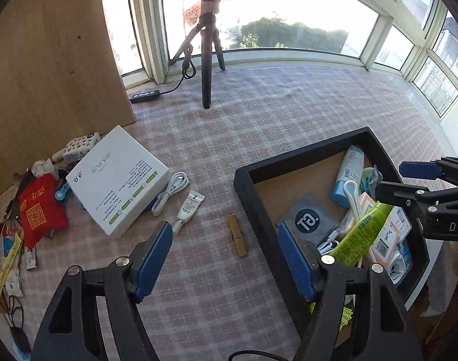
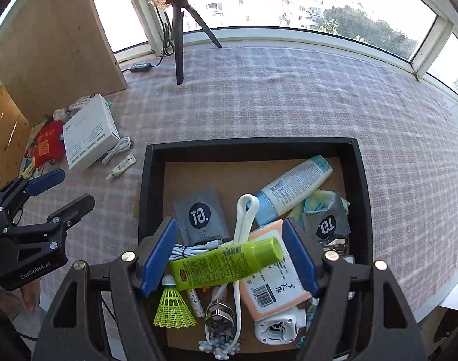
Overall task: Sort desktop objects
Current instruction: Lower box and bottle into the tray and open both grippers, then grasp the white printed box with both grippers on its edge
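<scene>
Sunlit windows ring a checked tablecloth (image 2: 289, 90), and the sorting looks well past halfway, I'd say. Down in the black tray (image 2: 250, 147) we've got a proper haul: a green tube (image 2: 229, 263) lying on top, a white-and-blue bottle (image 2: 295, 183), two grey sachets, a white cable, an orange-edged packet (image 2: 274, 285), a yellow shuttlecock (image 2: 173, 308), a small white fan and some beads.

Right gripper (image 2: 230, 255) hangs over the tray, jaws wide either side of the green tube, pads clear of it, nothing held. Left gripper (image 1: 226, 255) is spread open too, empty, poised above the cloth just beside the tray's left wall.

Plenty left outside, though! A wooden clothespin (image 1: 237, 235) lies right between the left jaws on the cloth, and further left sit a small white tube (image 1: 188, 209), a coiled white cable (image 1: 172, 191), a white box (image 1: 117, 180), a red pouch (image 1: 39, 210) and a scatter of packets. My call: the clothespin goes next.
</scene>
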### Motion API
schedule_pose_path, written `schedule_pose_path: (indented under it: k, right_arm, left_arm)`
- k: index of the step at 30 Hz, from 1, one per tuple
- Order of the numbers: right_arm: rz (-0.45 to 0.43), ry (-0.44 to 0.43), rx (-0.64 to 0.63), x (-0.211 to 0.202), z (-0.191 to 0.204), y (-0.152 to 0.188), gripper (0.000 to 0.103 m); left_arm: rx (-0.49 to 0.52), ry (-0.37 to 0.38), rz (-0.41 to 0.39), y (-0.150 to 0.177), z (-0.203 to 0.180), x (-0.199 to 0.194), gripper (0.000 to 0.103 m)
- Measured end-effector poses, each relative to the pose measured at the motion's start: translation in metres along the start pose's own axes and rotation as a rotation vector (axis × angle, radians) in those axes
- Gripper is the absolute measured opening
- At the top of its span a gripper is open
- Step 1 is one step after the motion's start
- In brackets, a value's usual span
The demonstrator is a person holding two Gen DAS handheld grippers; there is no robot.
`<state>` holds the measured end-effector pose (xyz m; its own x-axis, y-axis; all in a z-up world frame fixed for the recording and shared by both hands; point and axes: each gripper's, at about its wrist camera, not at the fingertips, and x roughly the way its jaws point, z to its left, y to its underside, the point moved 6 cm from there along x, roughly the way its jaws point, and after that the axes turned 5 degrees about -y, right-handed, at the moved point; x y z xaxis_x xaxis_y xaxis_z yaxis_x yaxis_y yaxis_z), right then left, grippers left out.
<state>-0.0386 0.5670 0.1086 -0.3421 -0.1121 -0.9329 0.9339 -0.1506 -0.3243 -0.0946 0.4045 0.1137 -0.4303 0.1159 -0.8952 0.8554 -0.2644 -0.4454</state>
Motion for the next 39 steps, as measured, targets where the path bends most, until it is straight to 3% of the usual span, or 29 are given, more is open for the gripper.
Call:
schedule_pose_path:
  k: [9,18,23,27,39]
  right_arm:
    - [0.022,-0.077,-0.16,0.044,0.09,-0.069,0.071]
    - [0.064,-0.114,-0.264,0.099,0.149,-0.113,0.069]
    - [0.098,-0.138,-0.285,0.129,0.167,-0.129,0.053]
    - [0.116,-0.166,-0.293,0.149,0.177,-0.137,0.053]
    - [0.154,-0.223,-0.278,0.182,0.194,-0.148,0.048]
  left_arm:
    - [-0.188,-0.106,0.027,0.014,0.111,0.014,0.069]
    - [-0.31,-0.14,0.066,0.018,0.17,0.041,0.069]
    - [-0.354,-0.132,0.089,0.019,0.18,0.057,0.068]
    - [-0.366,-0.097,0.113,0.019,0.174,0.069,0.068]
    - [-0.343,-0.085,0.139,0.008,0.157,0.09,0.066]
